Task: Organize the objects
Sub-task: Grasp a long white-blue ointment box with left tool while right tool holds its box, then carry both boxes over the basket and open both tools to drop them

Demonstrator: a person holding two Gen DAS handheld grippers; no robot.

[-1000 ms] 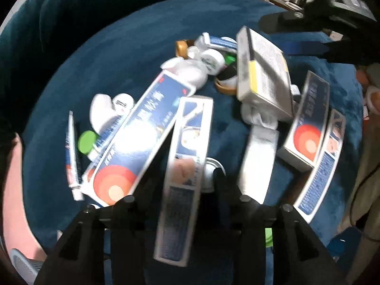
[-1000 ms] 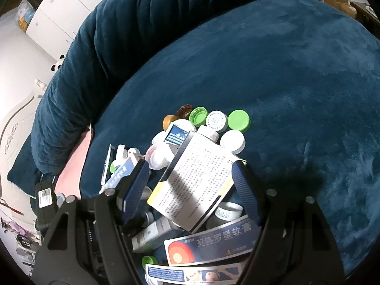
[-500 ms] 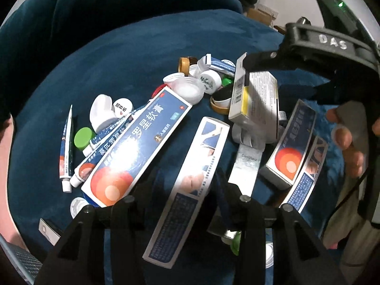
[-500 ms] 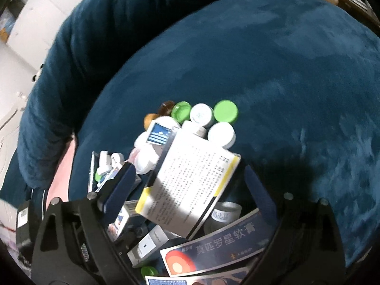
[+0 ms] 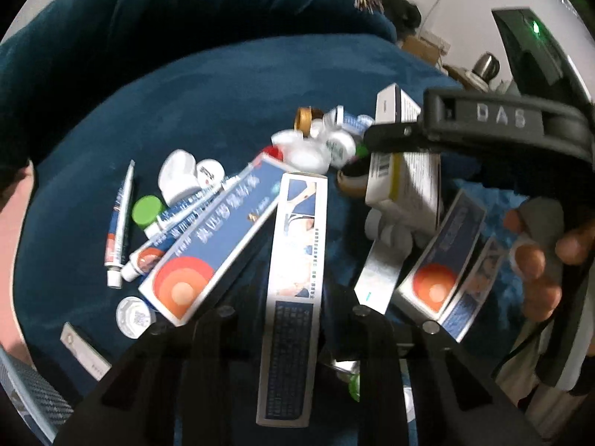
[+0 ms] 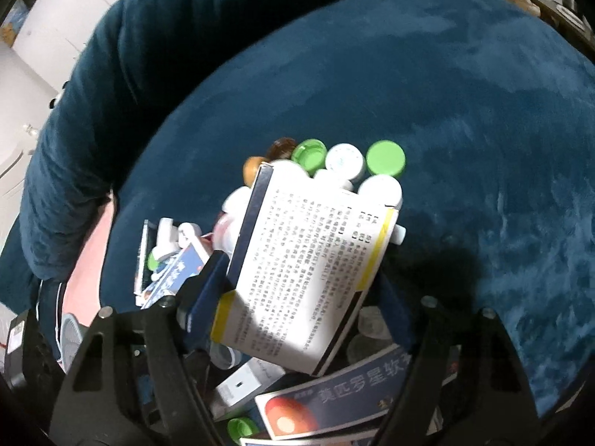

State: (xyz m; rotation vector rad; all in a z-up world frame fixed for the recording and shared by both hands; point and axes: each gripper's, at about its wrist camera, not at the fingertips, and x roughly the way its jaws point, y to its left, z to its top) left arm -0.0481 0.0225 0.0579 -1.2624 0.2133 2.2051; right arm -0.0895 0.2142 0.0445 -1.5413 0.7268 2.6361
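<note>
The left hand-held gripper [image 5: 290,319] has just been closing and now holds the long box [image 5: 295,278] by its sides, above the cushion [image 5: 193,119]. The right hand-held gripper [image 6: 297,297], also closing, clamps the white box [image 6: 308,271] over the pile. Both grips look shallow; a tilted box could slip out and scatter the caps [image 6: 385,158].

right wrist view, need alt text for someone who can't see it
The right gripper is closed on a white box with printed text and yellow edging, held above a clutter of blue and orange ointment boxes, green caps and white bottles on a dark teal cushion.
</note>
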